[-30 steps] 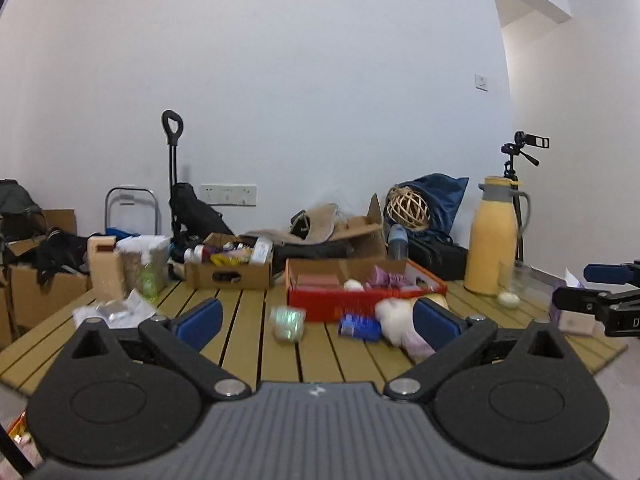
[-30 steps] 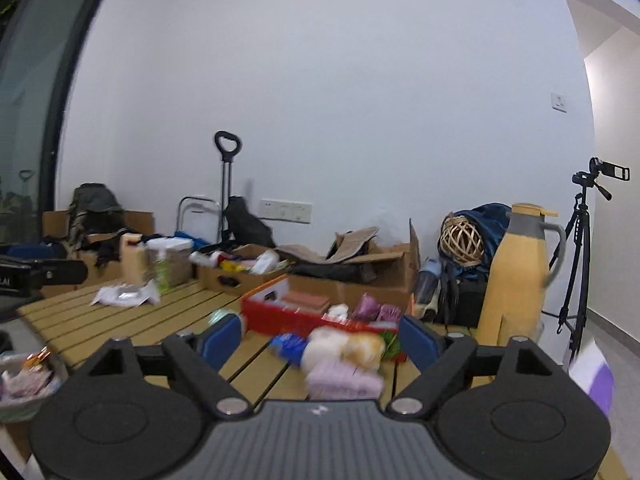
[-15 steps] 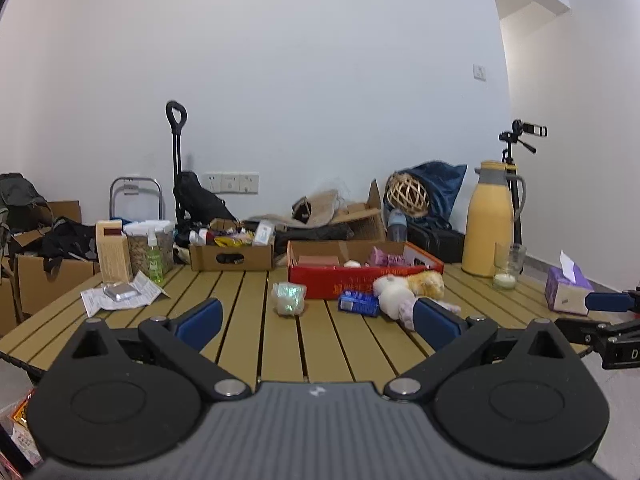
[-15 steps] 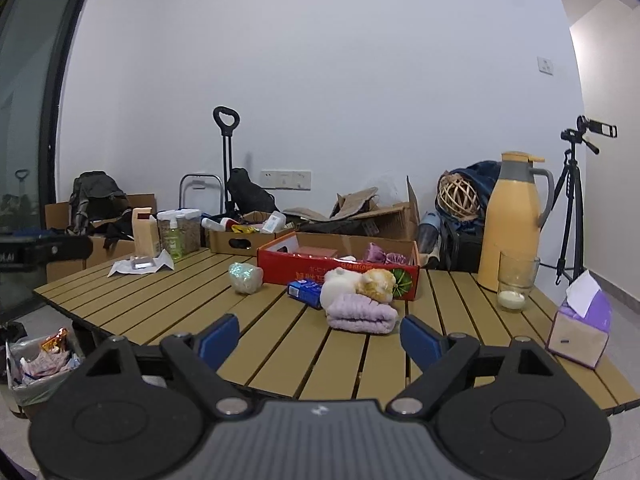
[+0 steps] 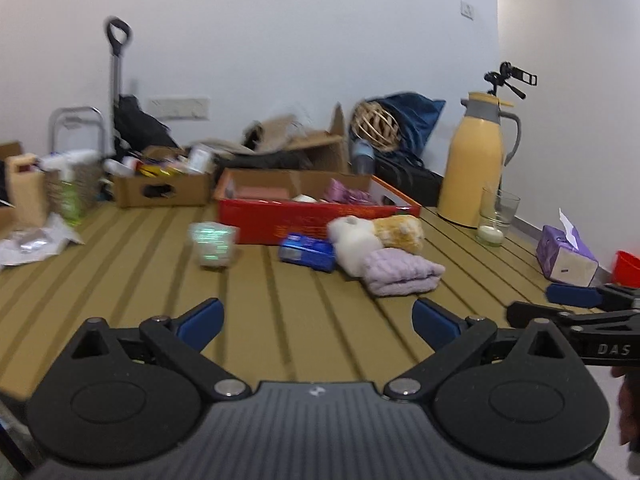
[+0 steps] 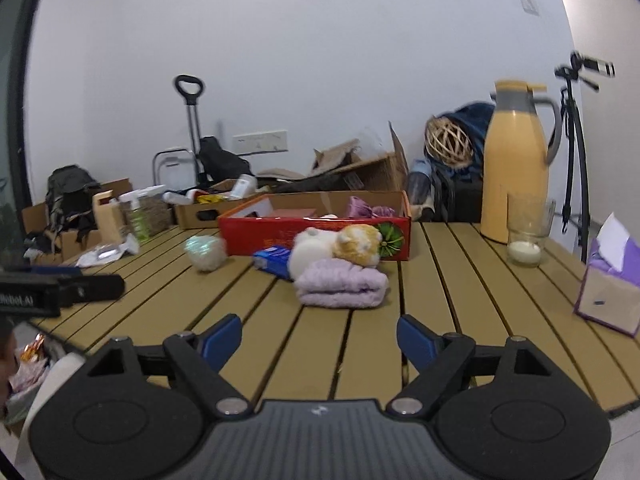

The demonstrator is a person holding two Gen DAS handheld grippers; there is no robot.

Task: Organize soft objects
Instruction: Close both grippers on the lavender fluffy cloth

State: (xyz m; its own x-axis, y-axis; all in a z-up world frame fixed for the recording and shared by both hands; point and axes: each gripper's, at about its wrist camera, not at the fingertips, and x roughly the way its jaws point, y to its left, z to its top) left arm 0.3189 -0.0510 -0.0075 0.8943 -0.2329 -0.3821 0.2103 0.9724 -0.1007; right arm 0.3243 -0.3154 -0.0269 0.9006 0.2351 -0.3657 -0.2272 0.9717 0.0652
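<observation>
Claws both spread wide, empty, held low over near edge of slatted table (image 6: pixel 460 280). Left claw (image 5: pixel 316 320) aimed across bare slats; right claw (image 6: pixel 320 338) pointed toward folded lilac towel (image 6: pixel 342 282), apart from it. Right claw's blue tips also seen from left wrist view, out at table's right edge.

Soft things bunched mid-table: white-and-orange plush toy (image 6: pixel 336 246) lying against towel's far side, touching it; blue packet (image 6: pixel 274 260) just beside plush, on left; pale ball-like item (image 6: pixel 206 252) further left, blurred. Red cardboard box (image 6: pixel 312 232) right behind cluster, purple cloth (image 6: pixel 368 208) and pale bits inside.

Yellow thermos jug (image 6: pixel 514 164) upright at far right, glass (image 6: pixel 526 232) with white content in front of it. Purple tissue box (image 6: pixel 608 284) near right edge. Brown carton (image 5: pixel 160 190), bottles and wrapper along far left.
</observation>
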